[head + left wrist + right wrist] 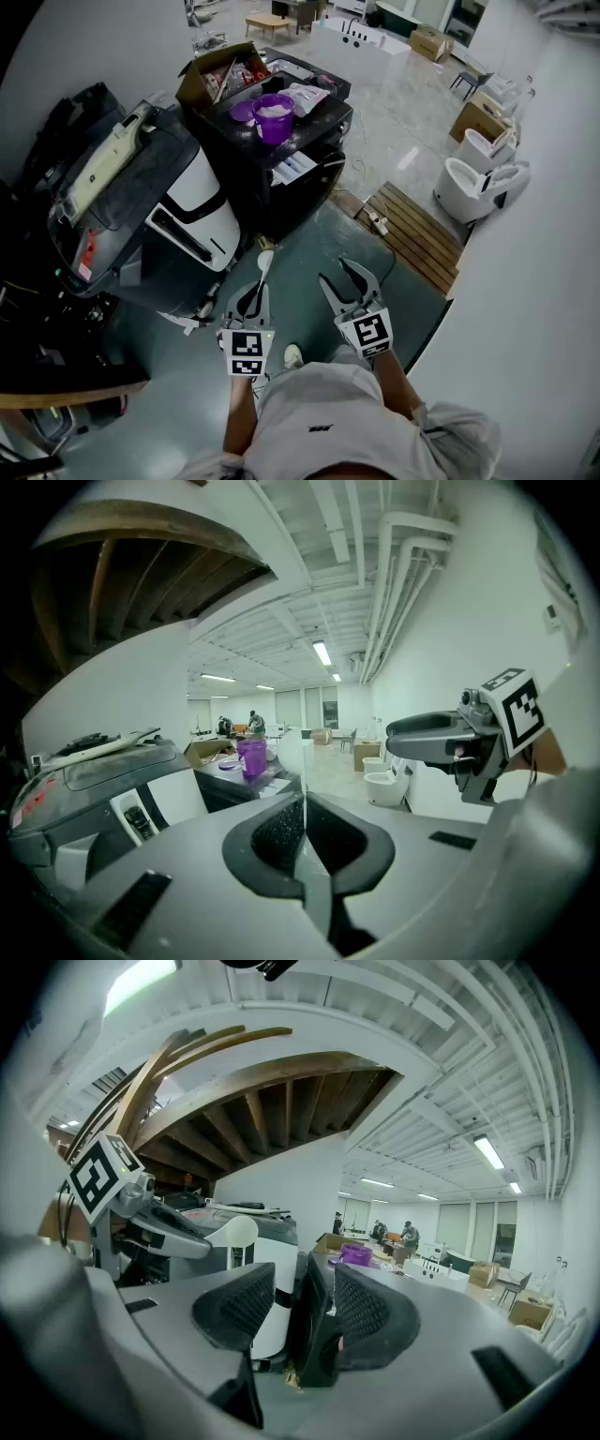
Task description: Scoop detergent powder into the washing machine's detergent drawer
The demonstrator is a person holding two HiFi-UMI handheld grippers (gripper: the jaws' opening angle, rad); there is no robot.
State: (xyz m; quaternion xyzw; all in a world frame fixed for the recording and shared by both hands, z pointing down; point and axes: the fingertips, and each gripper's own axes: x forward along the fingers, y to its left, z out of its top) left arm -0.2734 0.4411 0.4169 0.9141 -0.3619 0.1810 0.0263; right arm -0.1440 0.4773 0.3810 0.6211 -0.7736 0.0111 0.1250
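Left gripper [255, 298] fingers pinch a white scoop [265, 261] by its handle, bowl pointing far. Right gripper [333, 270] fingers stand wide, empty. Purple detergent tub [274, 117] sits on the far black table [251, 178].

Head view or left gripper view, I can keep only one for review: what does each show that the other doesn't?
Only the head view: the wooden slat board on the floor and the person's grey shirt. Only the left gripper view: ceiling pipes, and the left gripper close up, shut on the thin handle of the white scoop. Both: the purple tub, the washing machine and the open right gripper.
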